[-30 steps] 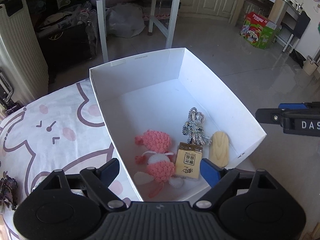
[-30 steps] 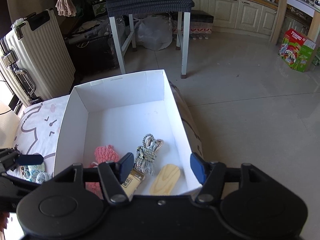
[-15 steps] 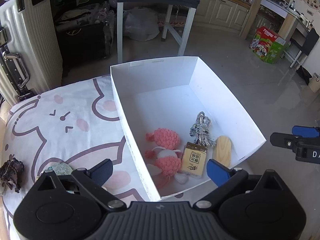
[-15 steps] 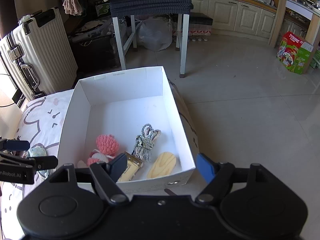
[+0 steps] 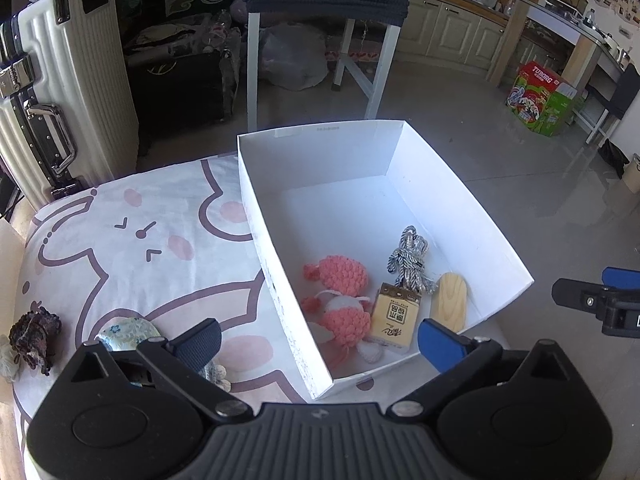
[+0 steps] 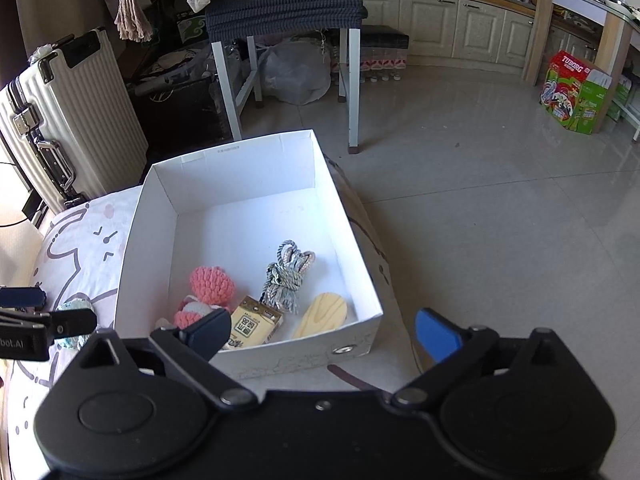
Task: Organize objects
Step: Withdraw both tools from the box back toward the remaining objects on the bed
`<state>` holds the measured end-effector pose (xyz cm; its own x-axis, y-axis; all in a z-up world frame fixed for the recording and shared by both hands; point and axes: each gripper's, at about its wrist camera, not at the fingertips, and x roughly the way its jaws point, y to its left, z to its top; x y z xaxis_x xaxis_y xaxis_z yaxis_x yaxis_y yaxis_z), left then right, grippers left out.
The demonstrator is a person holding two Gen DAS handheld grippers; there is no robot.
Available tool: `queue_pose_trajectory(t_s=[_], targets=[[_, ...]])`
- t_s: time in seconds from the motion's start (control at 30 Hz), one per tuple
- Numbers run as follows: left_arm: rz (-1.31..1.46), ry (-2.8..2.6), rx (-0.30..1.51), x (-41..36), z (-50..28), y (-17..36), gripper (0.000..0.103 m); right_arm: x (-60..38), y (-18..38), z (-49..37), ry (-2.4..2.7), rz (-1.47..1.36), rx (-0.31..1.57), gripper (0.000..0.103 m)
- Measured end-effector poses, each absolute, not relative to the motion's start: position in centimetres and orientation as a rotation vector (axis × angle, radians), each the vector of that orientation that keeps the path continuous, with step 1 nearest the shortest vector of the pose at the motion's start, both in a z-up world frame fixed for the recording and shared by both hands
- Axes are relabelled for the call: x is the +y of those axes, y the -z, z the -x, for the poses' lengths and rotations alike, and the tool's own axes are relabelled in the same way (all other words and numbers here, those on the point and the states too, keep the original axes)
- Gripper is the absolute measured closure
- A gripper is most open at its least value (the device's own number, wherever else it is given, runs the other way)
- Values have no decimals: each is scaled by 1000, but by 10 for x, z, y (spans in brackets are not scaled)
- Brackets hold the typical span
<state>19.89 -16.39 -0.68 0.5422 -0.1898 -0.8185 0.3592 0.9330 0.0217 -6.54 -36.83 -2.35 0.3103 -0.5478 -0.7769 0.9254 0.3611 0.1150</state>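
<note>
A white open box [image 5: 460, 200] sits on a cartoon-print bedsheet [image 5: 152, 240]. In it lie a pink crochet toy [image 5: 344, 276], a grey rope bundle [image 5: 410, 260], a small tan carton [image 5: 394, 316] and an oval wooden piece [image 5: 452, 304]. My left gripper [image 5: 318, 344] hovers over the box's near left corner, its jaws opening wide with nothing held. My right gripper [image 6: 322, 332] hangs in front of the box's [image 6: 240, 168] near wall, jaws also opening and holding nothing; the wooden piece [image 6: 324, 314] lies just beyond it.
A floral pouch [image 5: 128, 332] and a dark crochet item [image 5: 34, 336] lie on the sheet left of the box. A ribbed suitcase [image 5: 60, 92] stands at the back left, and a white-legged chair [image 5: 252, 72] behind the box. Tiled floor [image 6: 500, 220] drops away on the right.
Both grippers have drawn back from the box and their jaws have spread wider. The box's contents lie where they were. More of the sheet and the pouch now show in the left view.
</note>
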Motion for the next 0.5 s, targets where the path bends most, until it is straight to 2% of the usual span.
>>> queue_pose_trajectory(t_s=[0.5], targets=[[-165,293,942,-140,-203,1,0,-365,22,51,1045,-592,731,0]])
